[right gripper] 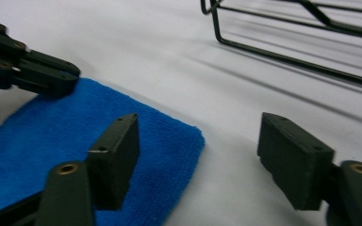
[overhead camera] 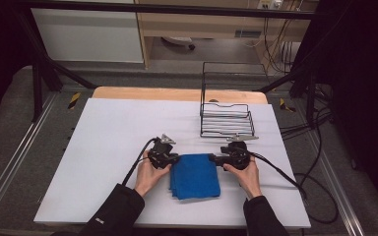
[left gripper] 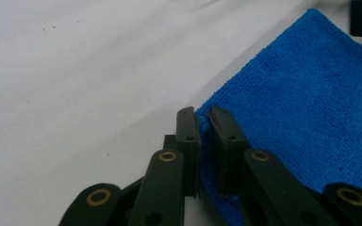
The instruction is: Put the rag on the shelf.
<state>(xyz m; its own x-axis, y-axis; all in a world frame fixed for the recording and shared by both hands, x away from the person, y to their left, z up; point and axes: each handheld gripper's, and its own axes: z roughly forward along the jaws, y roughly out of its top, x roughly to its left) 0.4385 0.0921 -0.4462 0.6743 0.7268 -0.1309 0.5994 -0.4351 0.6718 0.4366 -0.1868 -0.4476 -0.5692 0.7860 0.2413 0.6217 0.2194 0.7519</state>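
Blue cloth (overhead camera: 195, 175) between 2 tongs

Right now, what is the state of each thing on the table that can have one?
Blue cloth: folded, lying flat on the table.
Wire basket: upright, nothing visible inside.
Left gripper: shut on the blue cloth's corner.
Right gripper: open, straddling the cloth's other far corner.
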